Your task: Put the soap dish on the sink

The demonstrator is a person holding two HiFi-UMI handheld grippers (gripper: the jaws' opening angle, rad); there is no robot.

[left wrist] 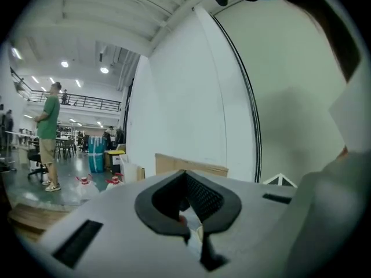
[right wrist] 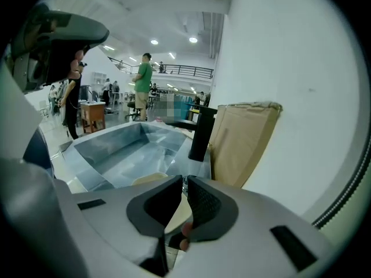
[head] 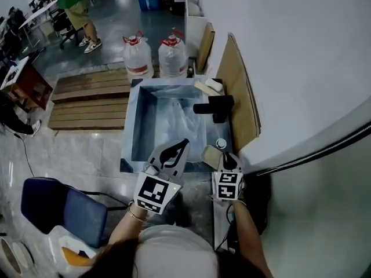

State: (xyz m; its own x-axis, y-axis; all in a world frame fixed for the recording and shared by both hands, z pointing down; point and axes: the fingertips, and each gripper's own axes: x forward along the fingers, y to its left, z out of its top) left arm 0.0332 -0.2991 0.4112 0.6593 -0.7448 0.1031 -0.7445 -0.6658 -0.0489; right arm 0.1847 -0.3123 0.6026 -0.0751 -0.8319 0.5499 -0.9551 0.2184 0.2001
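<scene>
At the sink's [head: 134,126] near right corner, setting down the soap dish [head: 210,155].
Pinching its cream edge in the narrowly closed right gripper [head: 226,163]; best lowering it flat onto the rim before opening; holding the left gripper [head: 178,147] closed, empty.

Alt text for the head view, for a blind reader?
From above: the right tool grips a beige soap dish at a steel sink's near right corner; the left tool, shut and empty, hovers beside it. A black faucet stands on the right rim.
</scene>
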